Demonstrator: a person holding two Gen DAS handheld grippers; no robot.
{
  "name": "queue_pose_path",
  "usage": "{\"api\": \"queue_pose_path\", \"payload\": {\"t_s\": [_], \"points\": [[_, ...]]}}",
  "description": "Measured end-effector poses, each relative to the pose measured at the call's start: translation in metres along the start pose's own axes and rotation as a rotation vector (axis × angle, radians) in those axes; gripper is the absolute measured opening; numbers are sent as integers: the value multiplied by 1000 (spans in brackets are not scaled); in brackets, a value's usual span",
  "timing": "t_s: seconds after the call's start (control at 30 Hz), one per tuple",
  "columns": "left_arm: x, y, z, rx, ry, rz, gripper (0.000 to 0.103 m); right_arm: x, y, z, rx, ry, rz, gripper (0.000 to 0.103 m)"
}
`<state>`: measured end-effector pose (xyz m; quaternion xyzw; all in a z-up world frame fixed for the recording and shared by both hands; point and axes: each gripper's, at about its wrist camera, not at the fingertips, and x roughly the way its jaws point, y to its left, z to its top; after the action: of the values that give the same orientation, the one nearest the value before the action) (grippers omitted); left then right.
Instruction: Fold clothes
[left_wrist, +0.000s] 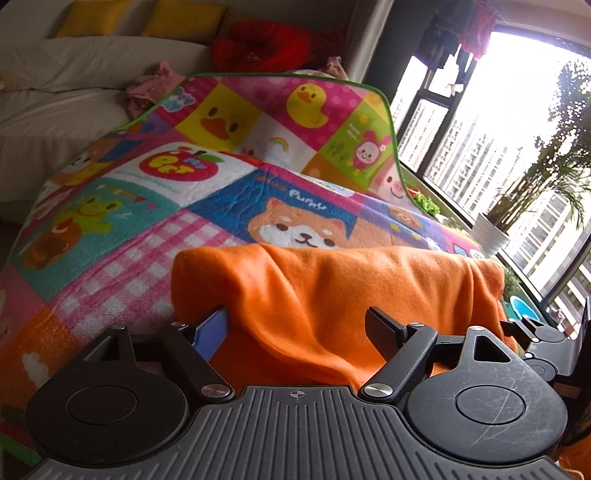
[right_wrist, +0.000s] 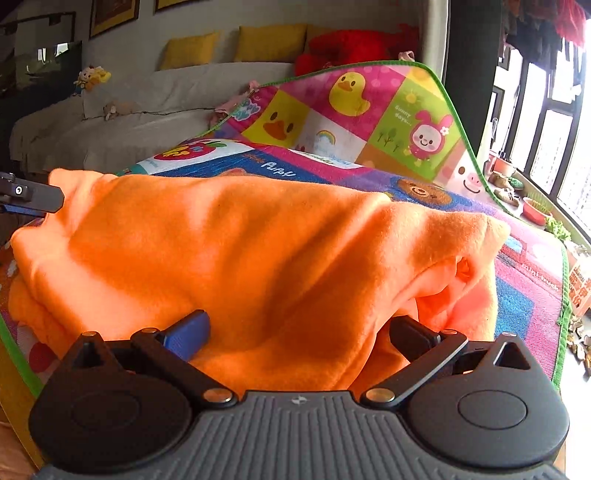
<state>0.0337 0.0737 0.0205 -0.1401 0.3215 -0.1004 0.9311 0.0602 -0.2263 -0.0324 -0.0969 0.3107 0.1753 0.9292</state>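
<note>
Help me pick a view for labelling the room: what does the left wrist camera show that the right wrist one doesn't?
Only the left wrist view shows the potted palm by the window and the towers outside. Only the right wrist view shows the framed pictures on the wall and the soft toy on the sofa. Both show the orange garment between open gripper fingers, the cartoon mat, the yellow cushions and the red plush.

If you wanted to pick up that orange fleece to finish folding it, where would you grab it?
Probably the near edge of the orange fleece garment, coming in low from the front. It lies bunched in thick layers on the cartoon play mat, and both the left gripper and right gripper already straddle that edge with jaws spread.
</note>
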Motion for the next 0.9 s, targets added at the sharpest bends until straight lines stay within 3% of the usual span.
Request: {"api": "queue_pose_path", "payload": {"t_s": [0.33,0.47,0.77,0.9], "points": [[12,11,-10,-42,63,2,88,-14,8,12,-61,-41,-24,103],[14,14,-13,-49,69,0,89,-29,18,31,-76,-113,4,103],[13,20,-20,-61,81,-2,90,-23,52,43,-165,-124,40,103],[11,23,-21,-67,76,-14,90,-6,46,19,-243,-13,-43,103]]}}
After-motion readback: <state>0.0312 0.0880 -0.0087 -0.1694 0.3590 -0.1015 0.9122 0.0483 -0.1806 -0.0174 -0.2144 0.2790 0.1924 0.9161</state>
